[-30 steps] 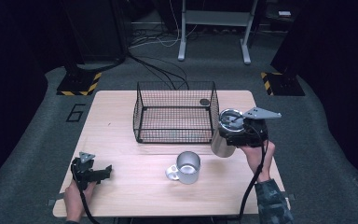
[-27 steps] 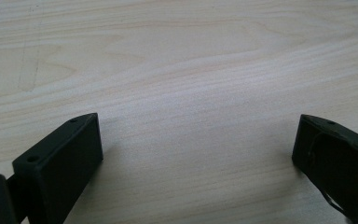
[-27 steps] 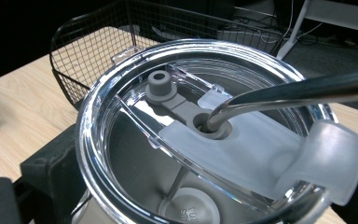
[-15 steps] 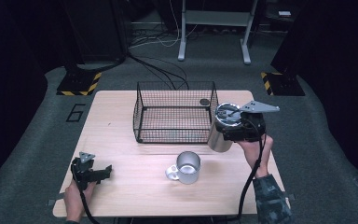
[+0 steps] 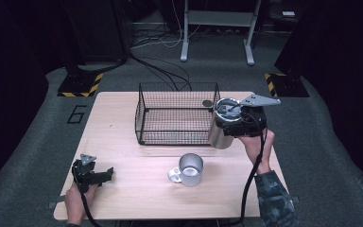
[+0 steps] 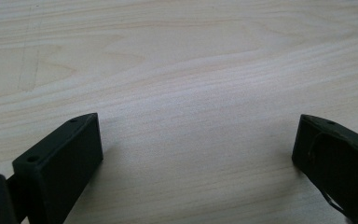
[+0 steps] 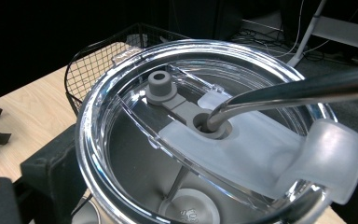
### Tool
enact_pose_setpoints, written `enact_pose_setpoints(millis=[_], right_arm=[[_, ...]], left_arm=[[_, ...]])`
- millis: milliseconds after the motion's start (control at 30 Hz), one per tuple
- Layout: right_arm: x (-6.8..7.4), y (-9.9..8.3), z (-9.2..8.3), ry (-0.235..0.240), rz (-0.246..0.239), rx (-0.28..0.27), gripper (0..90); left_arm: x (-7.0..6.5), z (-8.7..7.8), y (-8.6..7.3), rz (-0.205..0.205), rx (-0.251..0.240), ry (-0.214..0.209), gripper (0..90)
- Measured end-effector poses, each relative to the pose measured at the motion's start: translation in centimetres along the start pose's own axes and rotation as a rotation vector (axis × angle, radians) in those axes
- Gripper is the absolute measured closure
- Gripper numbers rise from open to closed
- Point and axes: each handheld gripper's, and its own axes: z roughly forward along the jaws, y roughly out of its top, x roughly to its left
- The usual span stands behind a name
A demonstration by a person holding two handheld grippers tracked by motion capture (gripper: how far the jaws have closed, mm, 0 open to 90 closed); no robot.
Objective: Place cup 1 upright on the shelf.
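The right gripper (image 5: 234,126), jaws clamped around a steel tumbler (image 5: 221,133) with a clear lid (image 7: 200,126) and metal straw (image 7: 298,88), has carried it leftward over the last second, lifted off the table (image 5: 123,156) at the right end of the wire basket (image 5: 177,113). It looks bound for the basket. The left gripper (image 5: 94,174) rests near the table's near left corner, jaws open and empty. A steel mug (image 5: 189,169) stands between them. A "6" (image 5: 77,114) marks the floor; no brand is readable.
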Motion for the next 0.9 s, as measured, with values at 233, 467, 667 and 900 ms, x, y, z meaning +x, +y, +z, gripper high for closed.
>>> enact_pose_setpoints(millis=[233,467,667,900], right_arm=[[0.3,1.4,0.6,0.005,-0.019,-0.007,3.4],[0.6,2.3,1.3,0.015,-0.035,-0.005,3.3],[0.4,3.4,2.0,0.017,-0.027,-0.012,3.3],[0.8,4.0,3.2,0.023,-0.037,-0.003,3.4]], left_arm=[[0.0,0.0,0.0,0.000,-0.001,0.000,1.5],[0.0,0.0,0.0,-0.001,-0.001,0.000,1.5],[0.1,-0.1,0.0,0.010,0.008,-0.002,1.6],[0.1,0.0,0.0,0.009,0.007,-0.001,1.5]])
